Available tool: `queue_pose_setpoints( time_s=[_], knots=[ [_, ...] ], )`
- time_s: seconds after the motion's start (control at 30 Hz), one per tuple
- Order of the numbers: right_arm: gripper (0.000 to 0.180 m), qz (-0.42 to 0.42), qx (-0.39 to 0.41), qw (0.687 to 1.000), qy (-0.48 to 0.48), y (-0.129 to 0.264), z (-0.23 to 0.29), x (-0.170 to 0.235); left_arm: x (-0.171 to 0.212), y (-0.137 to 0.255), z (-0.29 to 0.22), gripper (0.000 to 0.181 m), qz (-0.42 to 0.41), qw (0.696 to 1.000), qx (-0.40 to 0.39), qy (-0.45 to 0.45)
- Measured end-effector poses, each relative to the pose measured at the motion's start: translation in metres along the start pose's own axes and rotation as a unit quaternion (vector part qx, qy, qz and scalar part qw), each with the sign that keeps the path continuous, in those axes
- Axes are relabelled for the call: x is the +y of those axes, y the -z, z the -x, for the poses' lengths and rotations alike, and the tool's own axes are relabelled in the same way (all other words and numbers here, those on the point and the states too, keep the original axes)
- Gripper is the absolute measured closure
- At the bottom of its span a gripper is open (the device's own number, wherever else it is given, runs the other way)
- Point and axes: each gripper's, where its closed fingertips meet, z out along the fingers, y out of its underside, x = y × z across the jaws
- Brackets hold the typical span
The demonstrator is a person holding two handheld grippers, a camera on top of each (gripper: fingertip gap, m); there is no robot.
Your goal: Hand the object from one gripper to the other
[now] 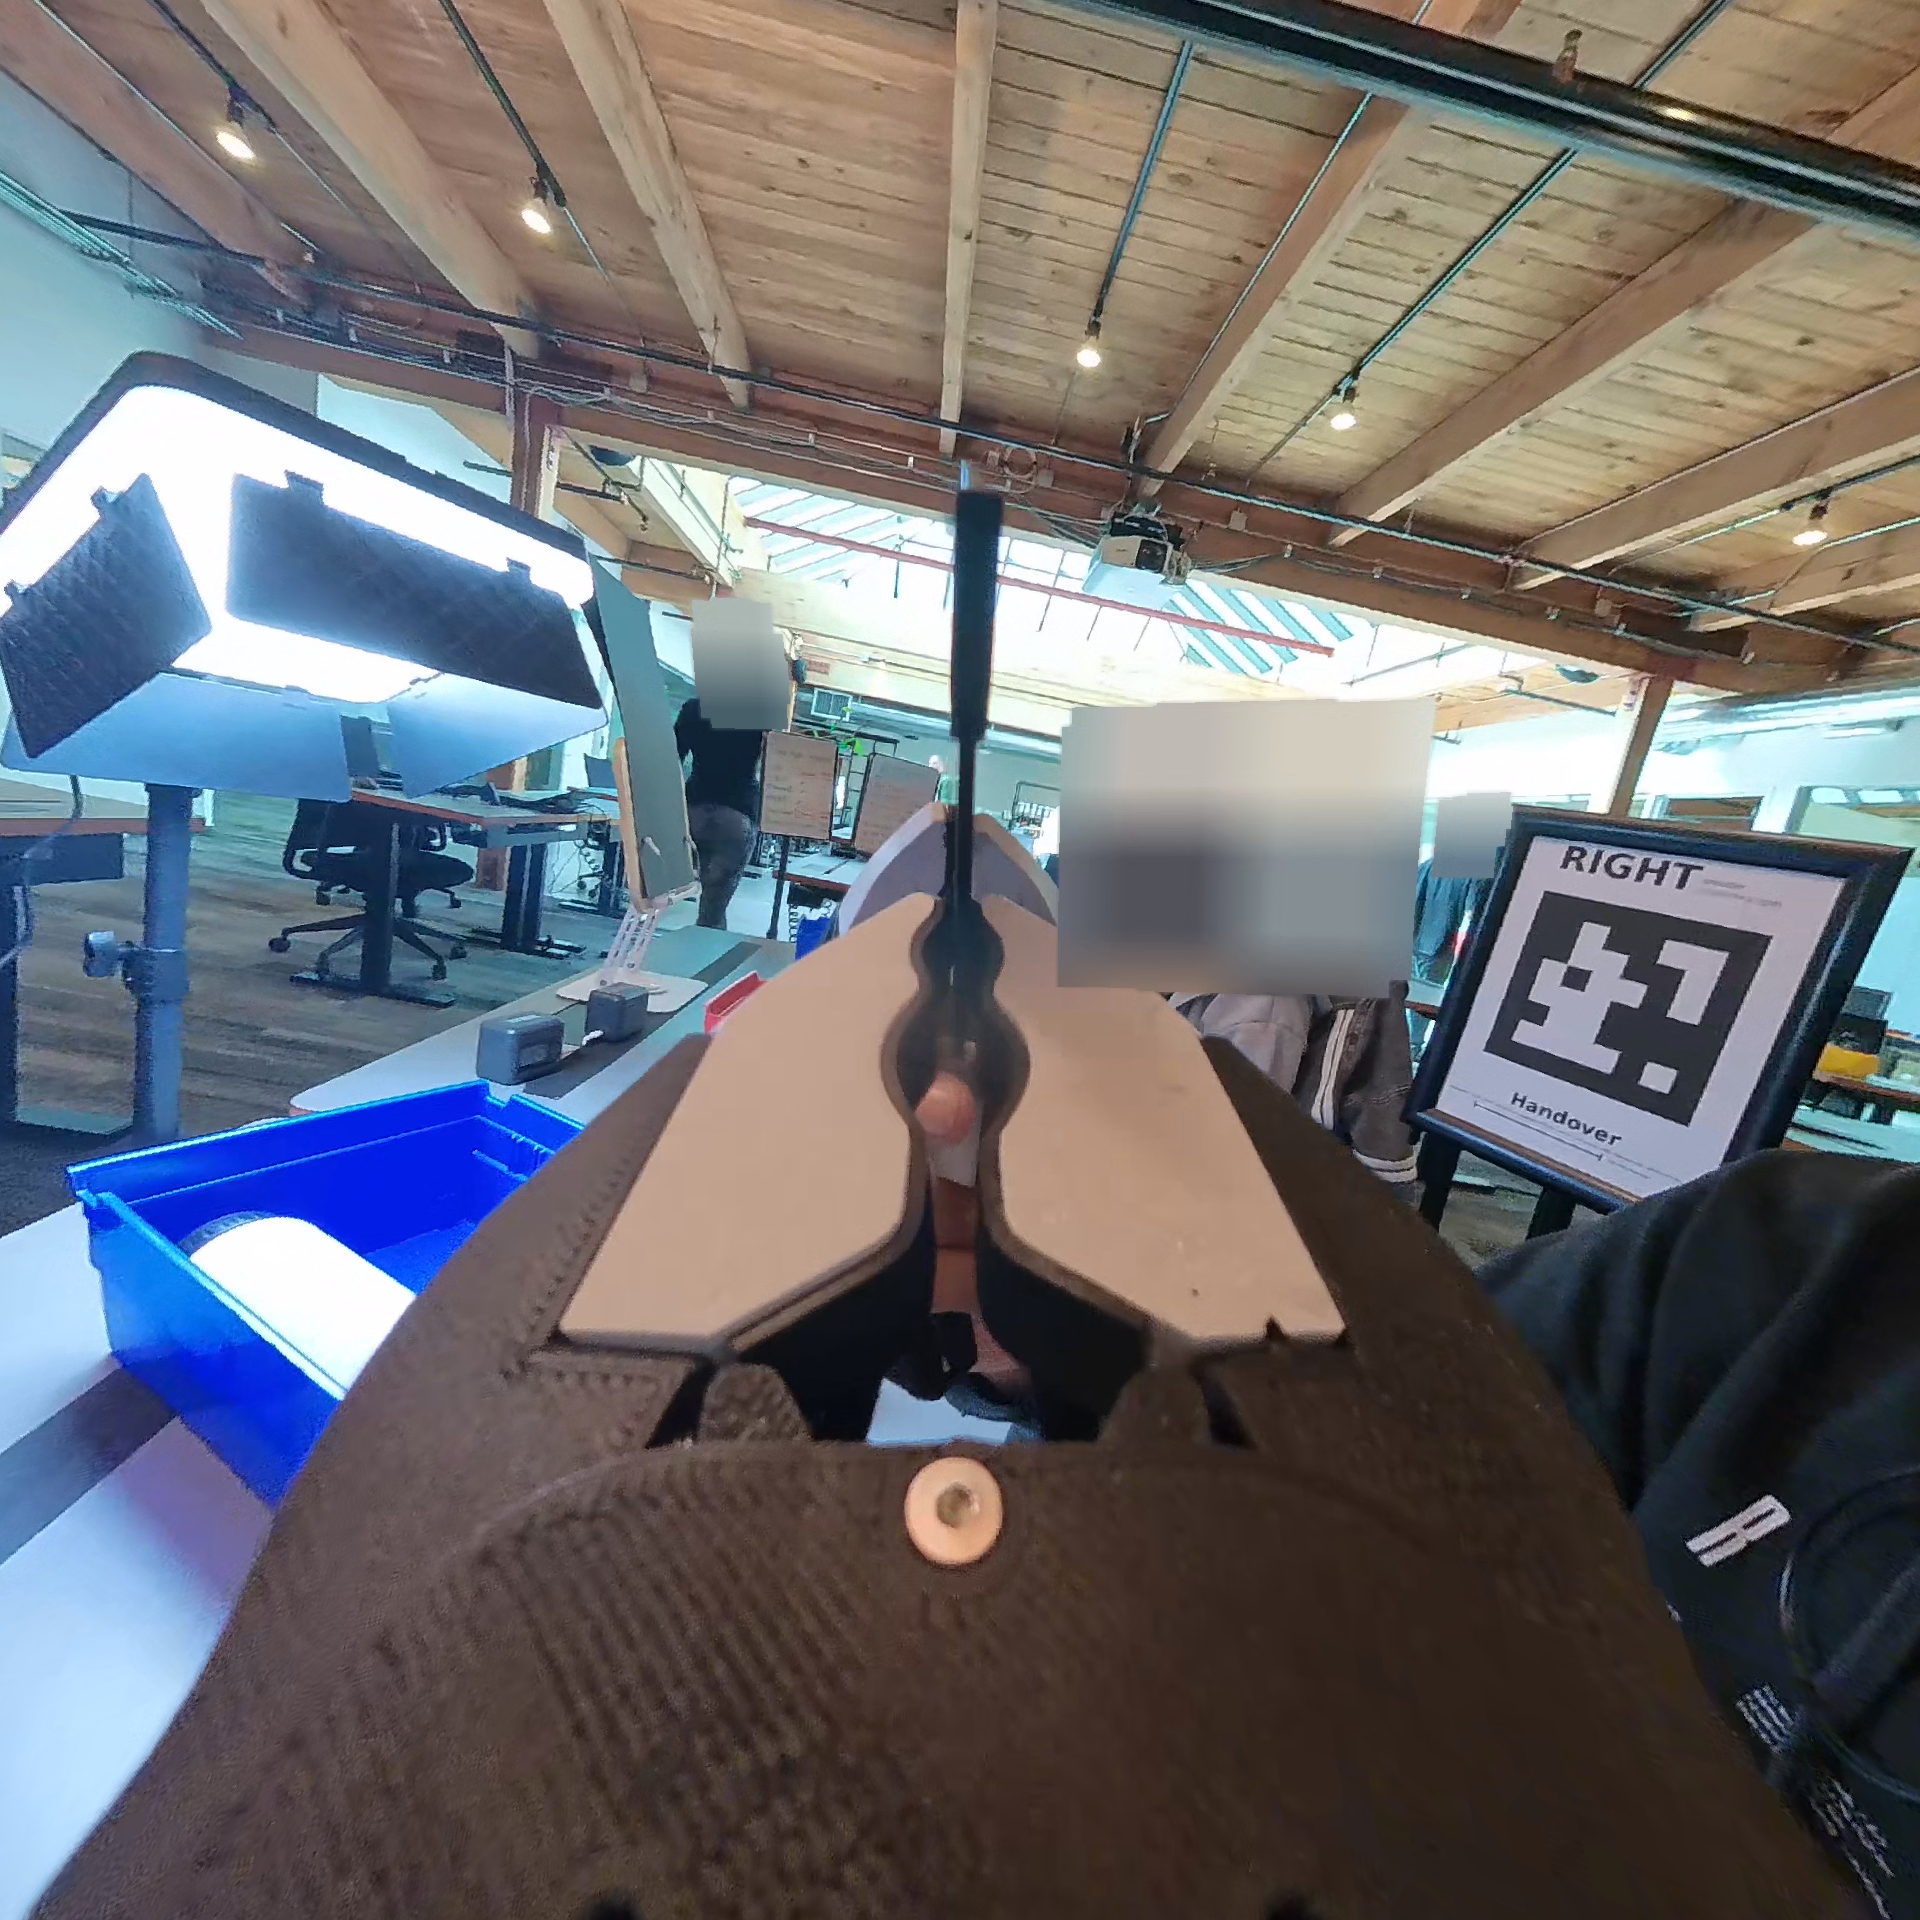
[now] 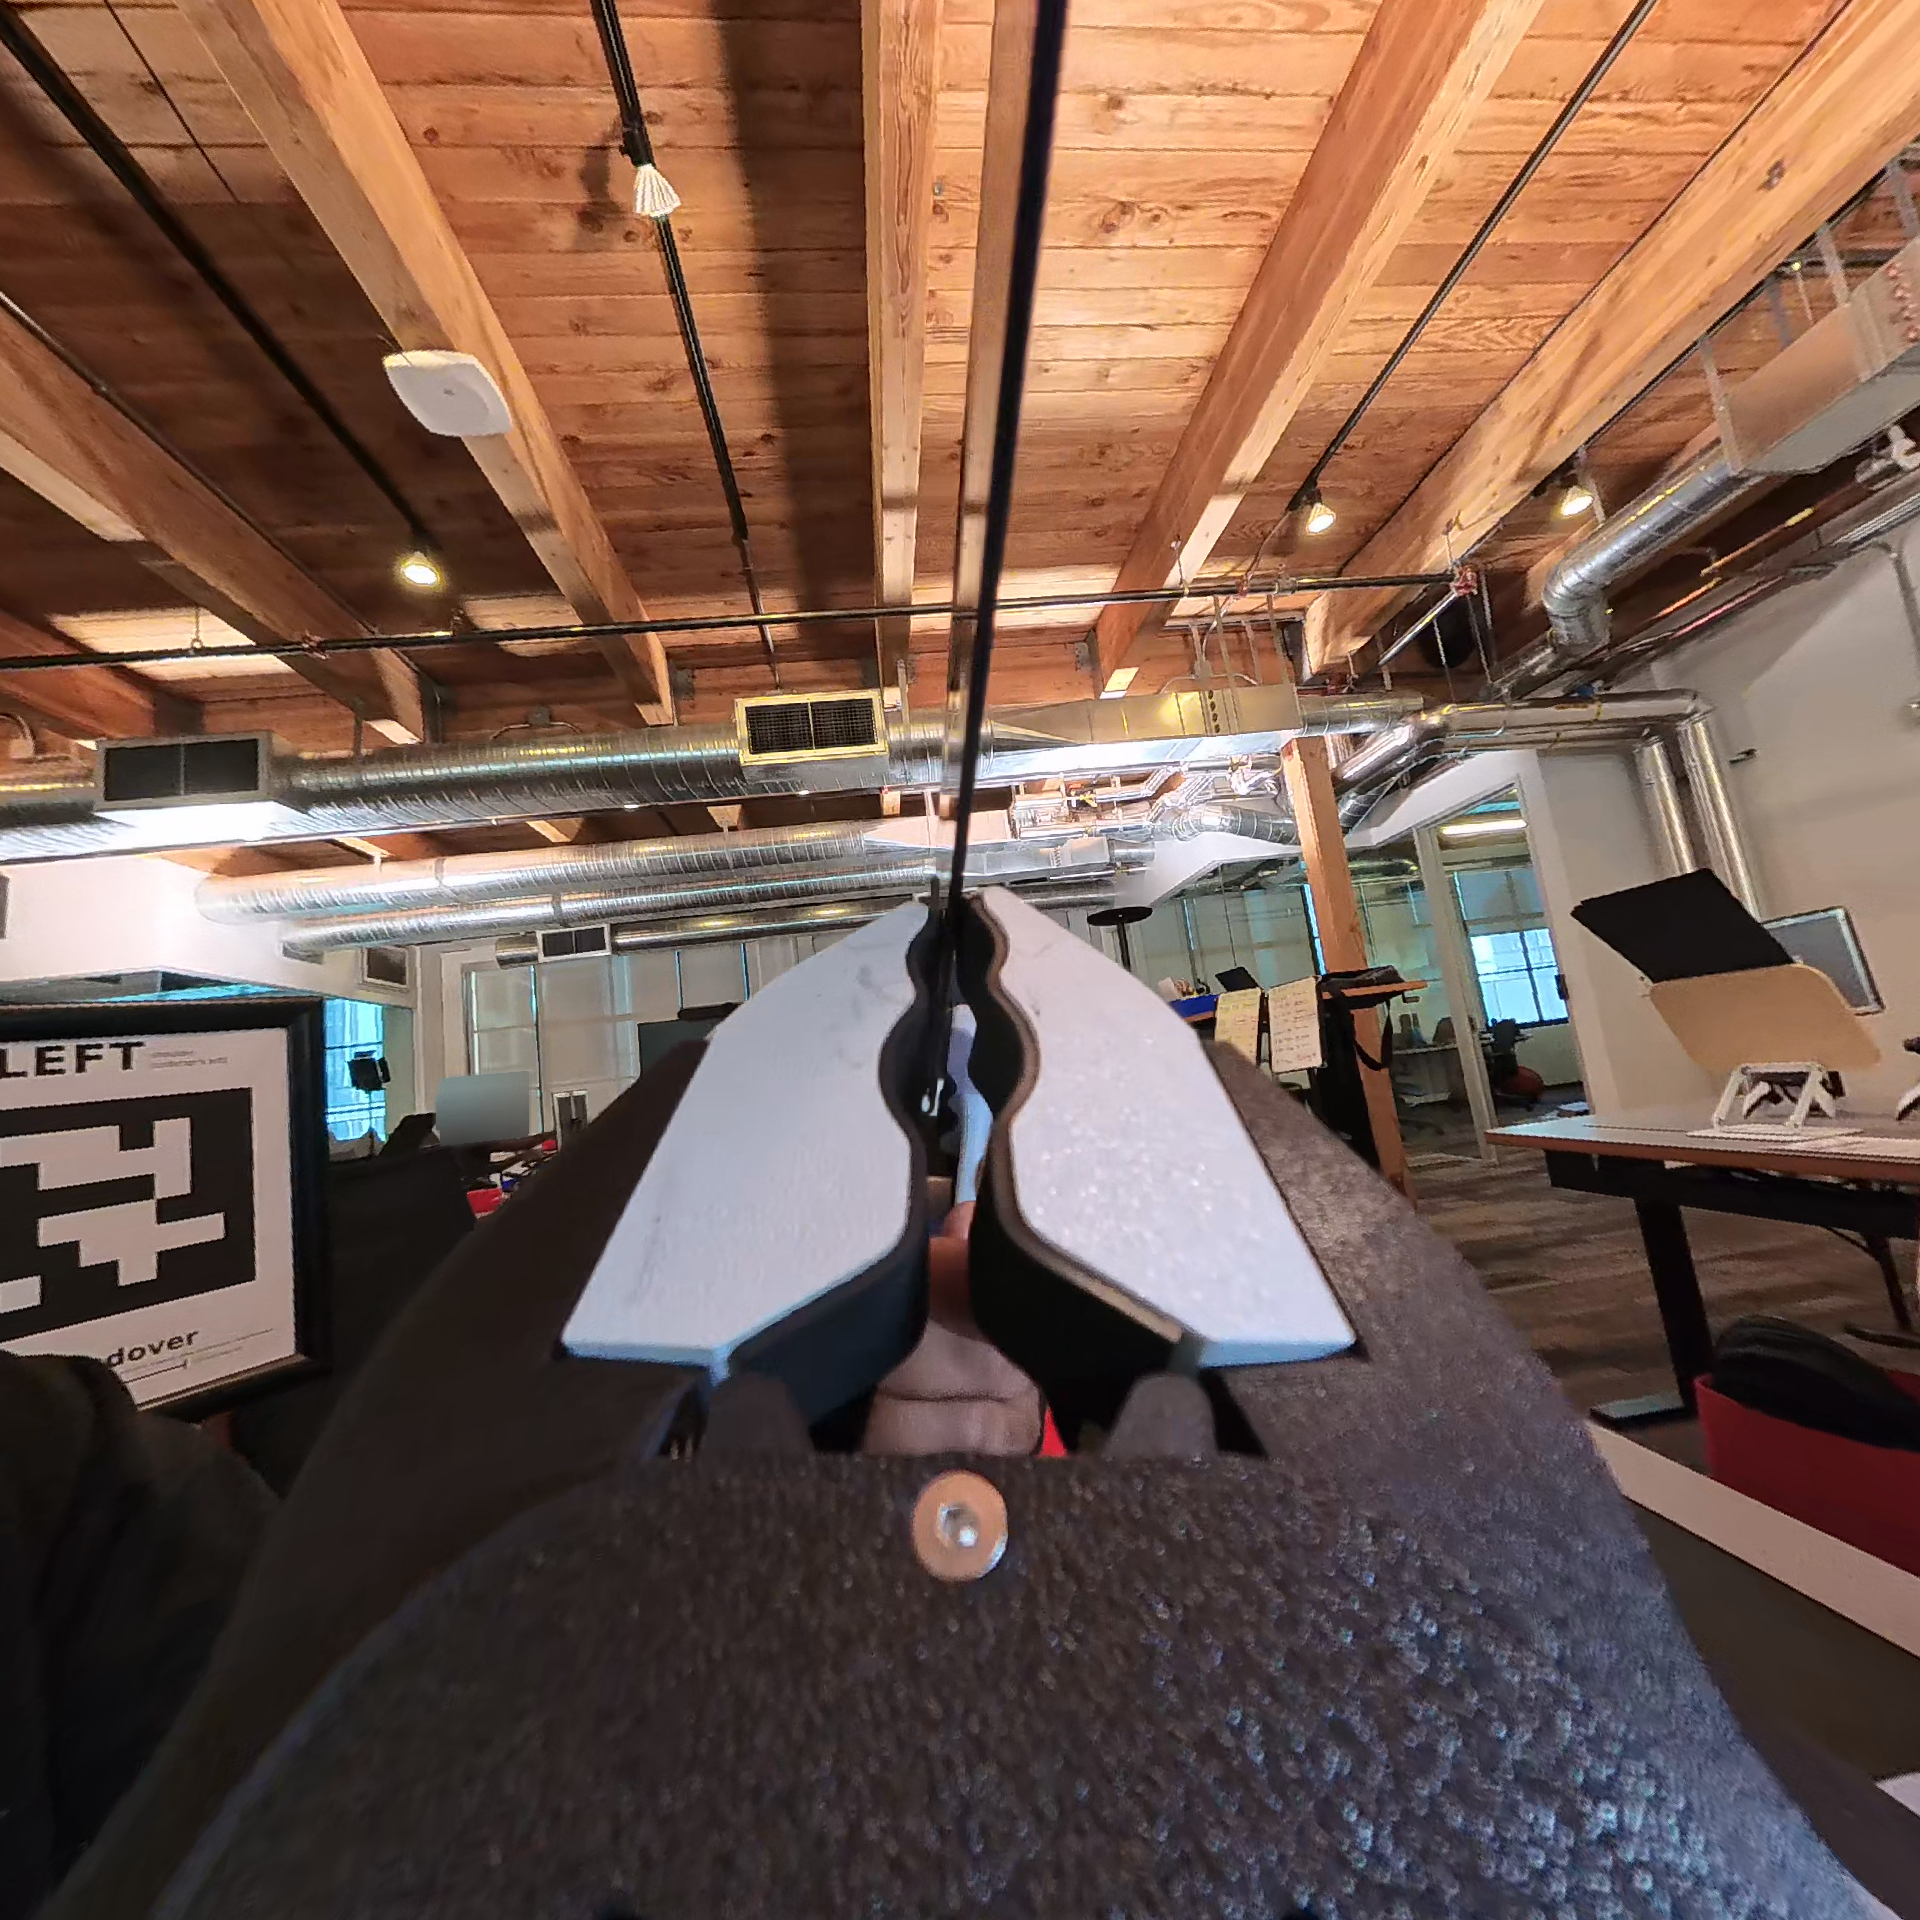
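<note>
Left wrist view: the left gripper (image 1: pixel 961 914) is clenched on a thin black rod (image 1: pixel 975 644) that sticks up past its tips toward the ceiling. Just behind those tips shows the pale face of the other gripper's fingers (image 1: pixel 894 862), so both tools meet at the same rod. A blue bin (image 1: pixel 312 1174) holding a white roll (image 1: pixel 301 1288) sits on the table at lower left; a framed marker sign (image 1: pixel 1642 997) stands at right.

Right wrist view: the right gripper (image 2: pixel 951 920) is also closed on the rod (image 2: pixel 1013 416), which runs as a thin line up out of frame. A second framed sign (image 2: pixel 145 1174) stands at left.

With 2 grips on 1 slim rod, the risk as I judge it is timing: if one gripper lets go before the other bites firmly, the rod could slip or pivot. Pulling apart while both clamp could bend it.
</note>
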Motion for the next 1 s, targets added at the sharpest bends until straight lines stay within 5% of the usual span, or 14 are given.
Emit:
queue_pose_setpoints(
  time_s=[0.2,0.37,0.67,1.0],
  knots=[
    [0.178,-0.031,0.001,0.999,-0.008,-0.001,0.002,0.002,0.000,-0.007,0.003,0.165,-0.055,0.998,-0.019,-0.022],
    [0.177,-0.008,0.008,1.000,-0.024,-0.007,0.000,0.019,-0.007,-0.005,0.000,0.179,-0.079,0.996,-0.033,-0.040],
    [0.167,-0.020,0.023,0.999,-0.032,-0.003,-0.007,0.010,-0.008,-0.001,0.008,0.179,-0.112,0.993,-0.024,0.004],
    [0.178,-0.014,0.033,0.999,-0.026,-0.001,-0.010,0.010,-0.006,-0.002,0.011,0.179,-0.119,0.992,-0.041,-0.001]
  ],
)
